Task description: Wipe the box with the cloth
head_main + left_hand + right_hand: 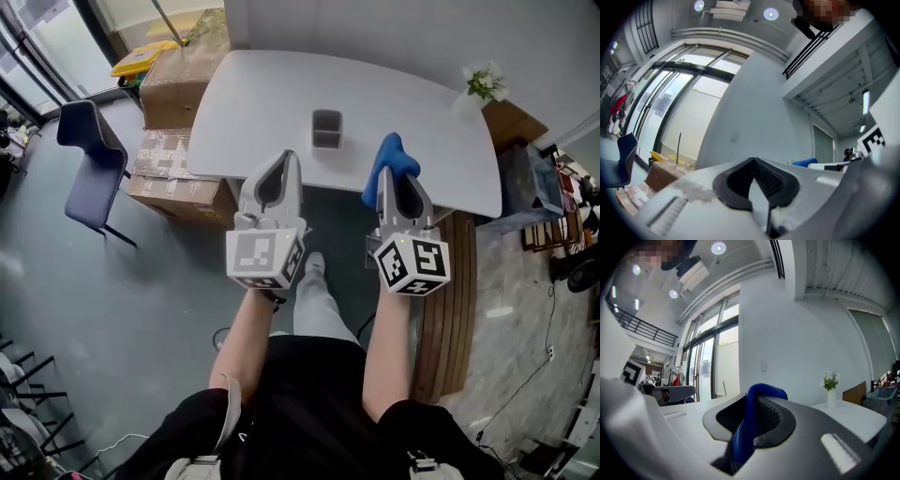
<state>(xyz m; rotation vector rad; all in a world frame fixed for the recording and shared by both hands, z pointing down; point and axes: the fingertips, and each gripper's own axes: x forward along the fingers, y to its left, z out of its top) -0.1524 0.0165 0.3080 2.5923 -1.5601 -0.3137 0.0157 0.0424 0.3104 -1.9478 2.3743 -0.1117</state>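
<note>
- Grey floor (141, 309) lies under me on my side of the box (326, 129); I stand facing it, just short of the table (244, 103).
- Both my forearms (246, 337) reach forward side by side. They carry the grippers over the table's near edge, on my side of the box.
- My left gripper (287, 159) points toward the box from its near left. Its jaws are pressed together with nothing between them.
- My right gripper (401, 183) sits to the near right of the box. Its jaws are clamped on the blue cloth (387, 159), which bunches up past the tips and runs down between the pads.
- Cloth and box are apart; no part of the cloth touches the box.
- The box stands upright on the table, just beyond both grippers and between their lines.
- As I judge it, the cloth is in hand but the wiping has not begun. Bringing the cloth onto the box and rubbing its faces is all left to do, and my free left gripper could steady the box.
- Far to the right of the box, a vase (480, 86) of flowers stands near the table's back corner.
</note>
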